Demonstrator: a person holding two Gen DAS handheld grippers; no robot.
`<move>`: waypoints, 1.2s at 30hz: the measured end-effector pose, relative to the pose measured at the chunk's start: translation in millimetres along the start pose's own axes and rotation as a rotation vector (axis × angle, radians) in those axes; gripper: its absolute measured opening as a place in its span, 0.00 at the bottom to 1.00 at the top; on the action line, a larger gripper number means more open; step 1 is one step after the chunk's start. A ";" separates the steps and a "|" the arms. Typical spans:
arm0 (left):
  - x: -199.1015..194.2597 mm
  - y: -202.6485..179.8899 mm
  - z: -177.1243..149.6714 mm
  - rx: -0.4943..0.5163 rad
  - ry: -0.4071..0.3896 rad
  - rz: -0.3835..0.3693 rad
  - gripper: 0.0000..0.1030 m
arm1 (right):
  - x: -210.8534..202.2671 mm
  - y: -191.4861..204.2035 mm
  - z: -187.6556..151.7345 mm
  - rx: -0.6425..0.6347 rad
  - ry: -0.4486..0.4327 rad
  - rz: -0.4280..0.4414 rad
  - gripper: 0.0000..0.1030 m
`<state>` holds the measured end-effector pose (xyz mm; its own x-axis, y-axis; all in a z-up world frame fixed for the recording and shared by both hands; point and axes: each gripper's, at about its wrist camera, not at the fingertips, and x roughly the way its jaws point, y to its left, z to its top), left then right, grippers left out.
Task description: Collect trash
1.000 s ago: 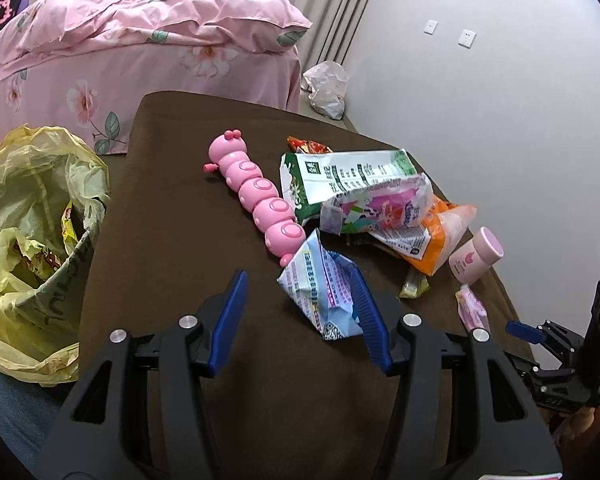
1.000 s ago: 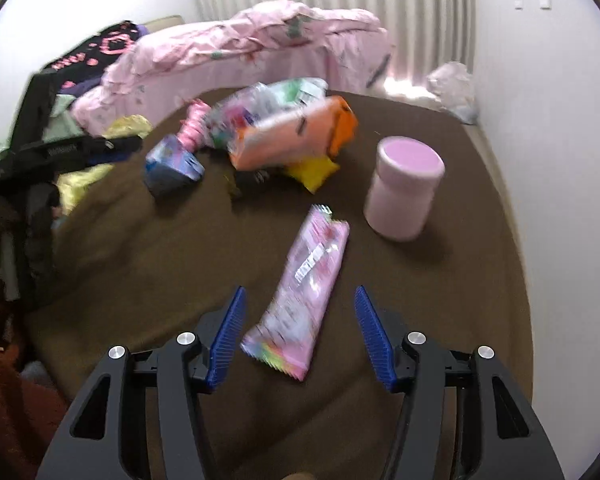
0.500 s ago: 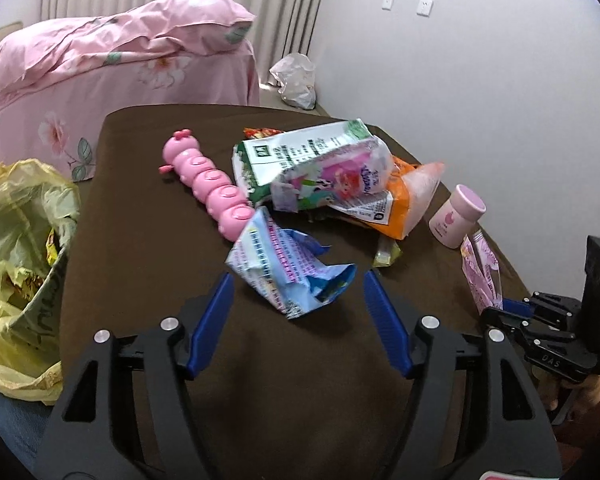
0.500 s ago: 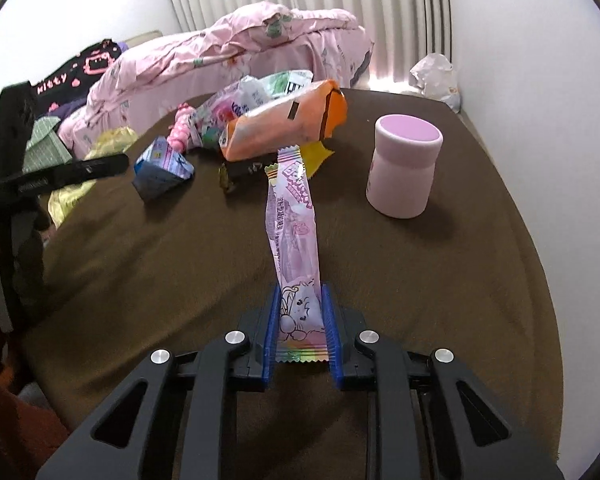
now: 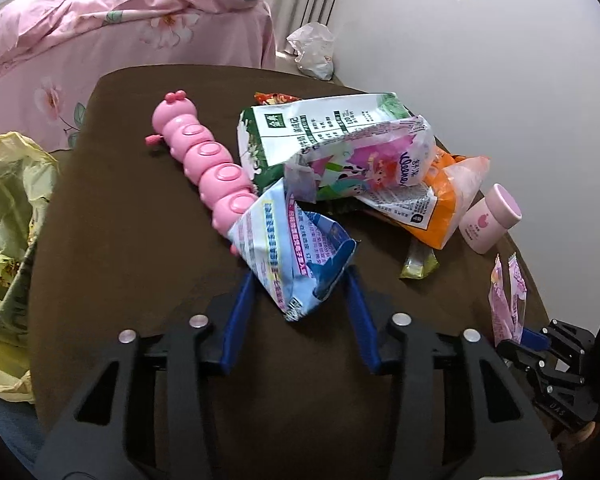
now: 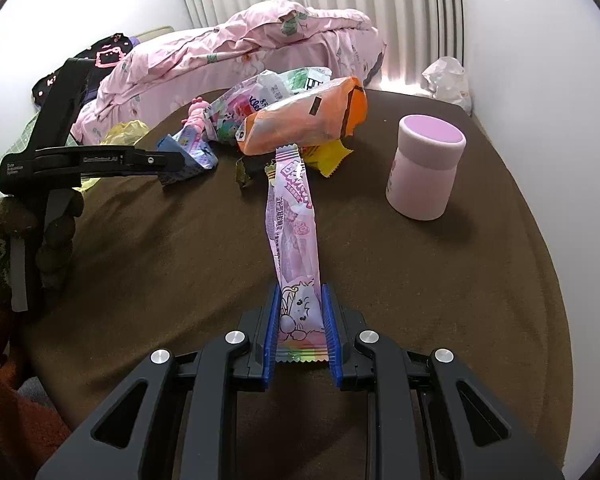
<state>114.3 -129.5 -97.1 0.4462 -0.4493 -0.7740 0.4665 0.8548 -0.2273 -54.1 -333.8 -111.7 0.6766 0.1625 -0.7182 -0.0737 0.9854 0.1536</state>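
Note:
My right gripper [image 6: 300,312] is shut on a long pink candy wrapper [image 6: 292,220] and holds it up above the brown table [image 6: 180,248]; the wrapper also shows in the left wrist view [image 5: 506,304]. My left gripper [image 5: 300,288] is open, its blue fingers on either side of a crumpled blue-and-white wrapper [image 5: 292,252], not closed on it. Behind lie a green-and-white bag [image 5: 316,128], a pink tissue pack wrapper [image 5: 364,164], an orange bag [image 5: 440,204] and a small yellow wrapper [image 5: 418,266].
A pink caterpillar toy [image 5: 204,156] lies left of the pile. A pink jar [image 5: 490,218] stands at the right, also in the right wrist view [image 6: 426,168]. A yellow trash bag [image 5: 4,240] hangs off the table's left side. A pink bed [image 5: 120,32] is behind.
My left gripper moved forward and narrowed so the blue-and-white wrapper sits between its fingers. My right gripper closed on the pink candy wrapper and lifted it upright.

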 end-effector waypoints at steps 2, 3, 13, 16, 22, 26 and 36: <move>3.6 1.0 1.8 -0.016 0.003 -0.010 0.38 | 0.4 -0.8 0.0 0.003 -0.001 0.001 0.20; 4.6 1.4 3.3 -0.024 0.002 -0.015 0.36 | 0.6 -1.3 -0.3 0.004 -0.001 0.001 0.20; -14.7 9.6 5.1 -0.073 -0.063 -0.040 0.20 | -10.4 0.7 4.6 -0.007 -0.042 0.007 0.20; -33.5 7.9 2.3 -0.057 -0.101 -0.040 0.19 | -18.5 4.4 7.9 -0.026 -0.065 0.004 0.20; -69.3 12.5 1.4 -0.043 -0.172 -0.027 0.16 | -30.1 18.8 25.5 -0.080 -0.108 0.004 0.20; -81.0 15.8 -1.5 -0.042 -0.190 -0.006 0.16 | -38.8 33.3 36.6 -0.116 -0.147 0.010 0.20; -45.7 12.3 -20.9 -0.036 -0.063 0.029 0.19 | -35.5 37.7 29.7 -0.121 -0.122 0.017 0.20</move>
<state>83.7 -93.1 -76.9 0.5073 -0.4384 -0.7419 0.4254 0.8761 -0.2269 -59.1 -303.9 -60.3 0.7576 0.1795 -0.6275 -0.1689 0.9826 0.0771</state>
